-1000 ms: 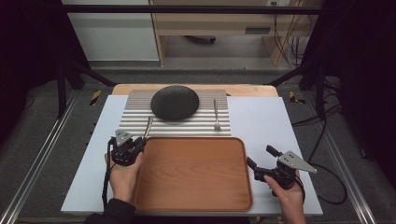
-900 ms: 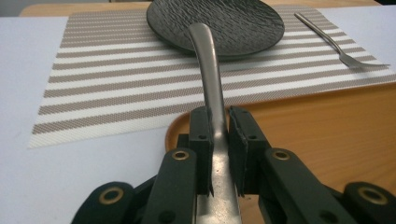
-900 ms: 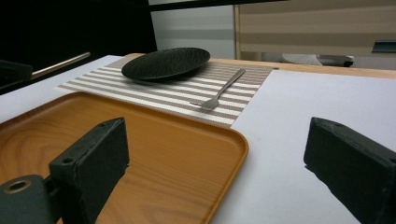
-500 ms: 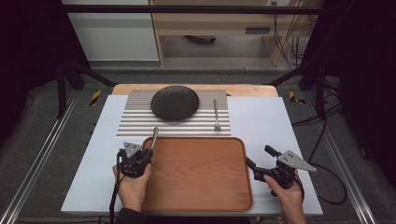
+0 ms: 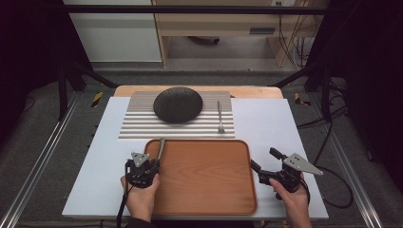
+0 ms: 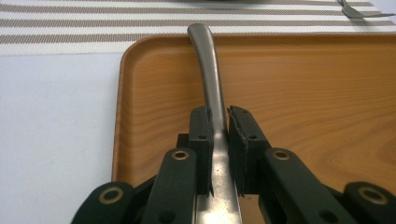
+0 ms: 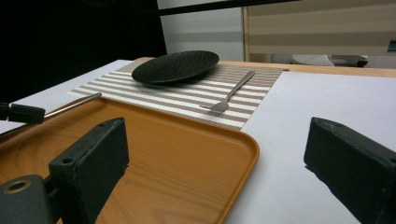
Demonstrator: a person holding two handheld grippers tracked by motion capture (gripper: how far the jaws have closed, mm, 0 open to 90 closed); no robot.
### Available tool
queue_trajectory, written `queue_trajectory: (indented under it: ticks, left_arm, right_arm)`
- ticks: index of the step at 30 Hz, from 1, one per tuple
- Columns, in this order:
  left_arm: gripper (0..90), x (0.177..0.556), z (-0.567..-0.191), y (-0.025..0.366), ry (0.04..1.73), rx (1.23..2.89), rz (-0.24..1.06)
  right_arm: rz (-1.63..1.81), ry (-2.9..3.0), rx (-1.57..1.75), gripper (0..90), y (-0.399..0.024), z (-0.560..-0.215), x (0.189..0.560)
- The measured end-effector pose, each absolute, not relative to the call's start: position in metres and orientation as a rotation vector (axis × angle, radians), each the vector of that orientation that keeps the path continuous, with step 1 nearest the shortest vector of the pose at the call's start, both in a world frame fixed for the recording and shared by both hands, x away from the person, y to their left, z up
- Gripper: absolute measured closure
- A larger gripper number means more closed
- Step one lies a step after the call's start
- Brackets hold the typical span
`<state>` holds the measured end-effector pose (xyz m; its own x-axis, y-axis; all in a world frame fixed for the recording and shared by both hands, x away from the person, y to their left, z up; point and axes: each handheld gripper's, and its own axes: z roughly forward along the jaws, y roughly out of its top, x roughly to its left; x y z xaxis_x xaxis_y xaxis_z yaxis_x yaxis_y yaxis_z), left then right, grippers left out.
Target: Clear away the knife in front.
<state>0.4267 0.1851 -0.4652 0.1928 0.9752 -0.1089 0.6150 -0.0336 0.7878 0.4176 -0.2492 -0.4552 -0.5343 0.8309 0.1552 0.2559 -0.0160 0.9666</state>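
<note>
My left gripper [image 5: 152, 162] [image 6: 219, 119] is shut on a silver piece of cutlery [image 5: 161, 146] [image 6: 205, 65]. Its curved handle sticks forward past the jaws; the other end is hidden under the gripper. It hangs over the far left corner of the wooden tray [image 5: 204, 190] [image 6: 303, 93] [image 7: 163, 149]. My right gripper [image 5: 265, 159] [image 7: 219, 135] is held just off the tray's right edge, open, with nothing between its fingers. In the right gripper view the cutlery [image 7: 70, 106] shows at the left above the tray.
A striped placemat [image 5: 138, 126] [image 7: 187, 100] lies behind the tray. On it rest a dark plate [image 5: 178, 104] [image 7: 176, 66] and, to its right, a fork [image 5: 220, 116] [image 7: 231, 95]. White table surface [image 5: 271, 123] flanks the tray.
My left gripper has carried the cutlery right and toward the person, lower, from beside the tray's left corner to over its left edge. The right gripper has stayed put.
</note>
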Motion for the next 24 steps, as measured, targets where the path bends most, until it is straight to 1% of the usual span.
queue_trajectory:
  ticks: [11, 24]
  left_arm:
    - [79.9, 0.426, -0.471, 0.195, 1.561, 1.712, 0.621]
    - [79.9, 0.428, -0.477, 0.197, 1.592, 1.706, 0.614]
  right_arm:
    - [1.582, 1.795, 1.13, 6.6, -0.248, -0.455, 0.418]
    - [1.58, 1.797, 1.127, 6.6, -0.248, -0.455, 0.418]
